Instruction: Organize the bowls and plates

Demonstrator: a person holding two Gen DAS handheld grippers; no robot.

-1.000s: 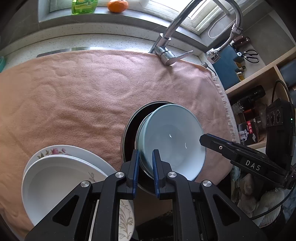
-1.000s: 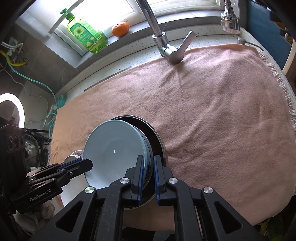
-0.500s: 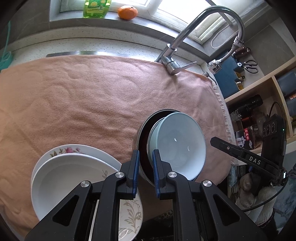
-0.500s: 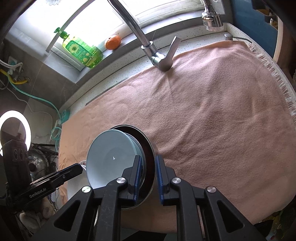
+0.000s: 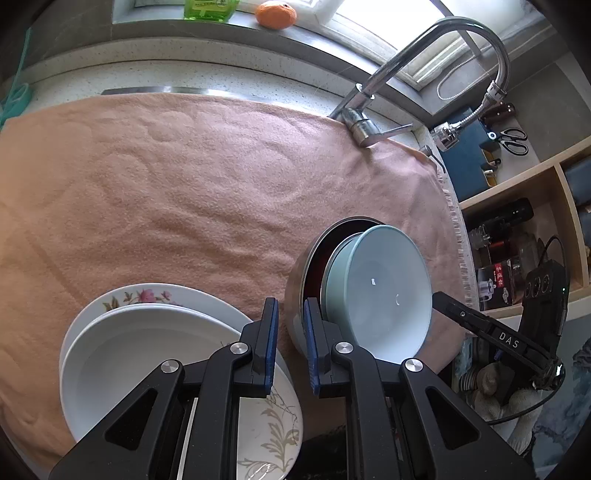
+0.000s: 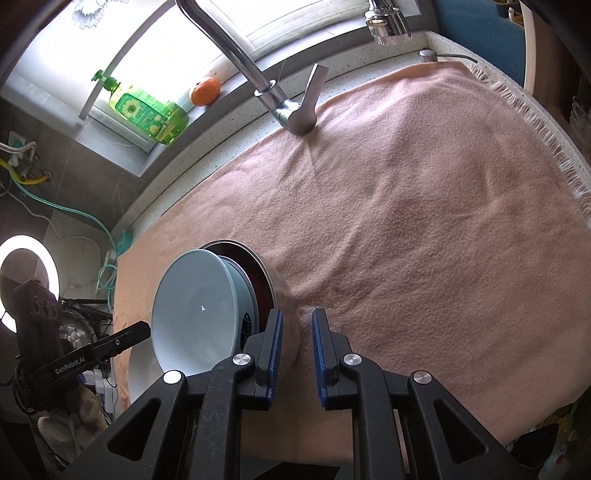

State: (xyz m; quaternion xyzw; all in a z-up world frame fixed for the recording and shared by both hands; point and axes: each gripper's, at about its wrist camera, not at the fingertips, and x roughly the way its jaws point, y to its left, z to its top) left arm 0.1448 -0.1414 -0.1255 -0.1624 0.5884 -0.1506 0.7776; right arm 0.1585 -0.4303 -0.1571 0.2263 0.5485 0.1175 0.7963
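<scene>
Bowls between two grippers

Hidden and cropped parts around the stacked dishes

The pale blue bowl is covering most of the steel bowl, while the left gripper is masking the white plate at its near right. The soap bottle is running off the far edge, and the shelf items are reading too small.
</scene>
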